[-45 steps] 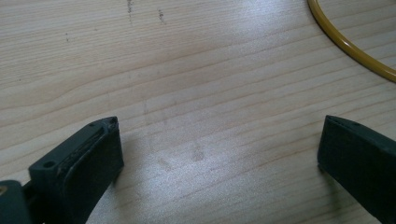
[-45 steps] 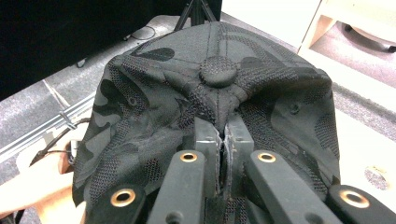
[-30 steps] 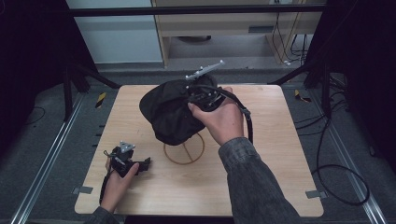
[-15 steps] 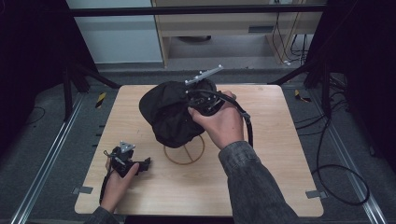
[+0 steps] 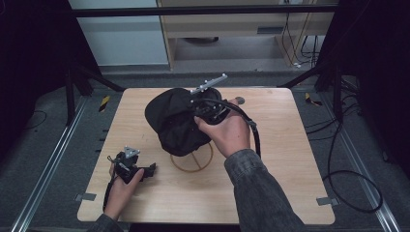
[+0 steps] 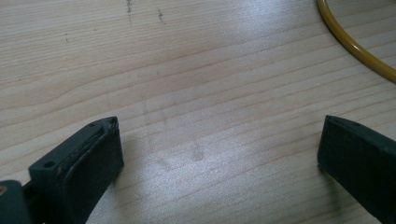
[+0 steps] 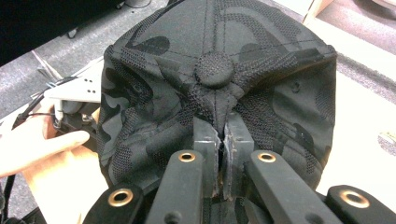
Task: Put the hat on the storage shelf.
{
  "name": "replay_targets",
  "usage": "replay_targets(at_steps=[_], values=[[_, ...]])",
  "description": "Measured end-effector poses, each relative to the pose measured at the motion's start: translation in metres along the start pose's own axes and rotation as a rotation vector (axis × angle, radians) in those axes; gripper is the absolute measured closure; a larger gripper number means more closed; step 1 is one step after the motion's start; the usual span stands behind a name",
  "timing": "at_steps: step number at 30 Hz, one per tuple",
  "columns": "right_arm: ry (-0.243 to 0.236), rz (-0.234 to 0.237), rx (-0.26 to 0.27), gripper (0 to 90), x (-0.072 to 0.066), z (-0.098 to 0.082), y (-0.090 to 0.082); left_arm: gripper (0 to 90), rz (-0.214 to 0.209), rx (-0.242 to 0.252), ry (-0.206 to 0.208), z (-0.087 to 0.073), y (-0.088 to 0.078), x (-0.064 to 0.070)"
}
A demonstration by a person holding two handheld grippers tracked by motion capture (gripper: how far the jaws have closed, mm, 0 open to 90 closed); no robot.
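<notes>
Right gripper pinches cap fabric just below its crown button, cap probably over yellow ring; left gripper, jaws wide, idles at ring's 8 o'clock.

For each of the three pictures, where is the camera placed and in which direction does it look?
High view: above the person's side, looking forward and down on the table; both forearms show.
Left gripper view: on the left gripper, facing bare wood and a yellow ring; jaws wide.
Right gripper view: on the right gripper, jaws pinching the black cap.
Shared: the cap, ring and left hand.
</notes>
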State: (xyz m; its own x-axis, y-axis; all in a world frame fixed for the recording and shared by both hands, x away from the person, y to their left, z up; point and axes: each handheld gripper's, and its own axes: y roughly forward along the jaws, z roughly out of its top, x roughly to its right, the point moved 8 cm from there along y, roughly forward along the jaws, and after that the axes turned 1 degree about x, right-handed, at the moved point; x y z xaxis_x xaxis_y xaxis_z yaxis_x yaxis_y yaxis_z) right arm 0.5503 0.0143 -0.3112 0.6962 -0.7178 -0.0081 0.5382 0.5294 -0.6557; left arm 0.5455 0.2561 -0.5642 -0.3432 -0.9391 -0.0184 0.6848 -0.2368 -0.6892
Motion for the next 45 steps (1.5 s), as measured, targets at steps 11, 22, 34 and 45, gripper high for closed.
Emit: replay_targets(at_steps=[11,22,34,45], values=[[0.003,-0.01,-0.008,85.6,0.001,0.001,0.009,0.0,-0.001,-0.002,0.004,0.0,0.0,0.0],[0.01,-0.014,-0.01,84.5,0.003,0.002,0.011,0.0,0.0,0.0,0.002,0.0,0.0,0.0],[0.005,-0.014,-0.017,82.8,0.004,0.007,0.015,0.0,-0.004,-0.002,0.006,0.0,0.0,0.0],[0.006,-0.009,-0.021,81.3,0.004,0.011,0.016,0.0,-0.005,-0.002,0.007,0.0,0.0,0.0]])
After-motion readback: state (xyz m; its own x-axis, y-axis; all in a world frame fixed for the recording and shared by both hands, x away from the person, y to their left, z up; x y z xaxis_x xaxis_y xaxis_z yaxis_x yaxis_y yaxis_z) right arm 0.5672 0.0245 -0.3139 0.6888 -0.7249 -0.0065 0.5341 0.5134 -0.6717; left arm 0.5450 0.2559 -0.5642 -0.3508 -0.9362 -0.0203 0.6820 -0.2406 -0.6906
